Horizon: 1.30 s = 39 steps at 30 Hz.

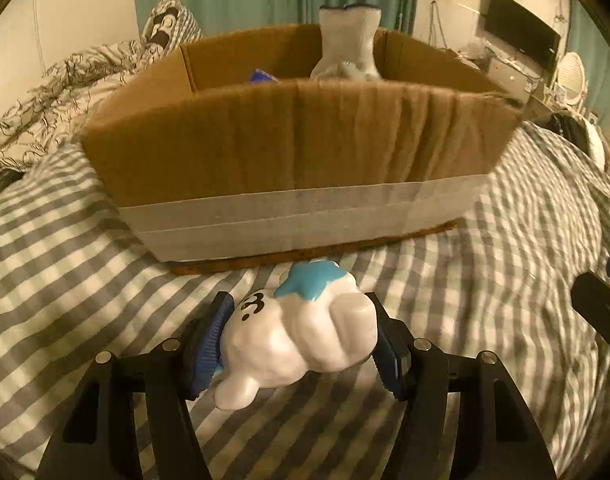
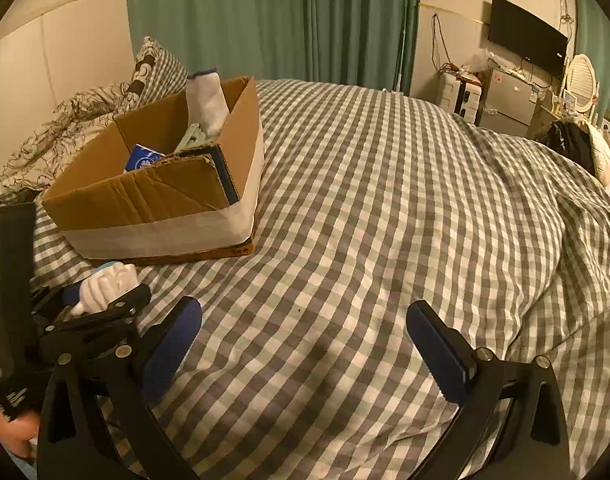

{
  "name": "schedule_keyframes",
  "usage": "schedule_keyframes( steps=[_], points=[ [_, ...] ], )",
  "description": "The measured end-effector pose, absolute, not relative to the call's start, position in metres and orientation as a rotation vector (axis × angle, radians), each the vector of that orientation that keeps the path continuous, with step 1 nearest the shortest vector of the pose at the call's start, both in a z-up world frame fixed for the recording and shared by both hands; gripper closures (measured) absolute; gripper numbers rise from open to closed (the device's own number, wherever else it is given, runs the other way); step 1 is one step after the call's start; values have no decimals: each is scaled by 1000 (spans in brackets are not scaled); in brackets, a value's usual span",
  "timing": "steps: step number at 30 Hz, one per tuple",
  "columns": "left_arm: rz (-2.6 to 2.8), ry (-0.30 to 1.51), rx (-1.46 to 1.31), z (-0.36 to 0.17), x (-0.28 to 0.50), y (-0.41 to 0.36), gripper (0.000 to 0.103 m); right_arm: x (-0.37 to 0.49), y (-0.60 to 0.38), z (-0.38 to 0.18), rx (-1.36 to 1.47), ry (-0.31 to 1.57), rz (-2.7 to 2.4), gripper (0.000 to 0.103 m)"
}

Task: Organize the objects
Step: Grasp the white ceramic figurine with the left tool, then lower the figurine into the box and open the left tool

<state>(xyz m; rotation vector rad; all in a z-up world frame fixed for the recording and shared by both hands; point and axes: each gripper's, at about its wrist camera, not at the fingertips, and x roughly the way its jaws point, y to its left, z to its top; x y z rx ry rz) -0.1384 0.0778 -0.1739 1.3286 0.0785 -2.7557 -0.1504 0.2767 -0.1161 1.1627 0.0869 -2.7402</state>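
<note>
My left gripper [image 1: 301,340] is shut on a white glossy figurine with a blue star [image 1: 301,336], just above the checked bedspread in front of a cardboard box [image 1: 297,144]. The box [image 2: 153,196] holds a white sock [image 1: 347,40], a blue packet [image 1: 261,77] and a metal tool [image 2: 191,136]. The figurine also shows in the right wrist view [image 2: 105,284], held by the left gripper at the lower left. My right gripper [image 2: 305,344] is open and empty over bare bedspread, to the right of the box.
The bed carries a grey-and-white checked cover [image 2: 385,200], with a rumpled patterned quilt and pillow [image 2: 153,68] behind the box. Green curtains [image 2: 265,16], a wall television [image 2: 525,40], and cluttered furniture [image 2: 505,100] stand beyond the bed.
</note>
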Motion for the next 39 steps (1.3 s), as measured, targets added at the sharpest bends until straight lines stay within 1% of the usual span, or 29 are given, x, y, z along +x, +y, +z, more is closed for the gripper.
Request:
schedule_keyframes(
  steps=[3,7,11,16,21,25,29,39],
  points=[
    [-2775,67,1334,-165,-123,76,37,-141,273,-113,1130,65,-2738,0],
    [-2792,41,1353,-157,-103,76,37,-127,261,-109,1096,118,-2736,0],
    [-2813,54,1360,-146,-91,69,37,-115,255,-106,1090,106,-2731,0],
    [-2865,54,1308,-120,-78,61,37,-105,254,-96,1096,81,-2744,0],
    [-2917,84,1240,-91,-74,53,37,-101,248,-78,1064,106,-2763,0],
    [-2954,104,1161,-67,-77,47,37,-104,242,-58,1019,145,-2783,0],
    [-2987,102,1066,-42,-85,44,37,-113,240,-36,974,136,-2788,0],
    [-3035,148,901,11,-137,34,37,-151,225,30,811,155,-2787,0]
  ],
)
